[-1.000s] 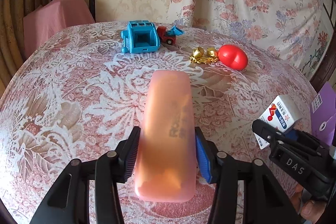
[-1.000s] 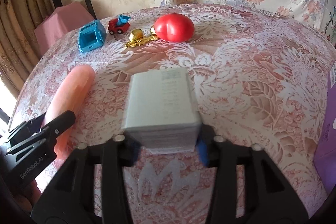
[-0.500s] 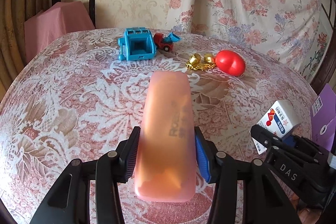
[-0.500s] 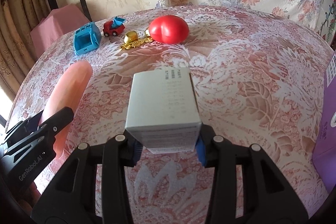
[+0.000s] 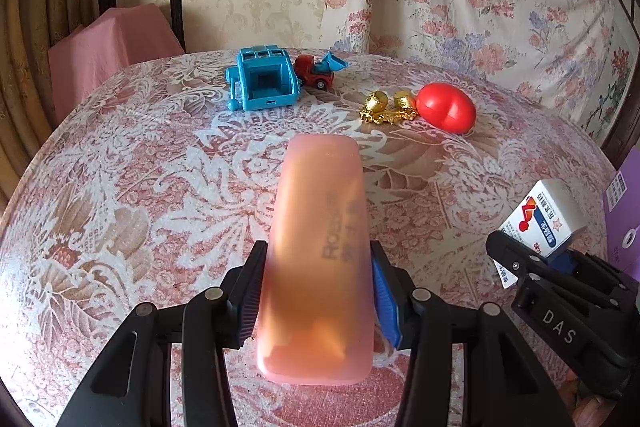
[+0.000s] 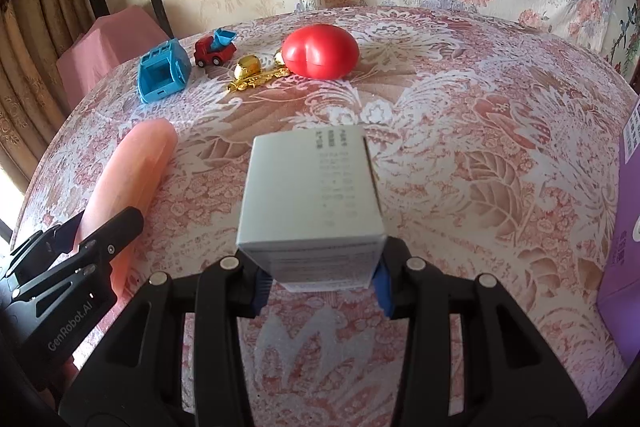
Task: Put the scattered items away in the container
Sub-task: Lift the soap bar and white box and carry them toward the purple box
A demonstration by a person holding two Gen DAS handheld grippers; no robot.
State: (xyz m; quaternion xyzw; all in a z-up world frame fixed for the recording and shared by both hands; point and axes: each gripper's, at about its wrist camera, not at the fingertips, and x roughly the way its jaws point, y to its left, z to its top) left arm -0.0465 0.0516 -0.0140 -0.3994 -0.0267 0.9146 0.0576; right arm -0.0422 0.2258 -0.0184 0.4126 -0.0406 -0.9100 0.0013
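Observation:
My left gripper (image 5: 316, 291) is shut on a long translucent orange case (image 5: 320, 227) and holds it above the table; the case also shows in the right wrist view (image 6: 132, 167). My right gripper (image 6: 320, 287) is shut on a white carton box (image 6: 314, 203), seen from the left wrist view (image 5: 540, 223) at the right. A purple container (image 6: 626, 211) stands at the right edge of the table. At the far side lie a blue toy (image 5: 262, 81), a red toy truck (image 5: 316, 73), a gold trinket (image 5: 386, 107) and a red heart-shaped box (image 5: 446, 107).
The round table (image 5: 120, 187) has a pink and white lace cloth. A pink covered seat (image 5: 104, 43) stands behind it at the left. Floral curtains hang behind the table.
Both grippers have risen and pulled back a little with their loads; the toys at the far side look further away. Both grips are unchanged.

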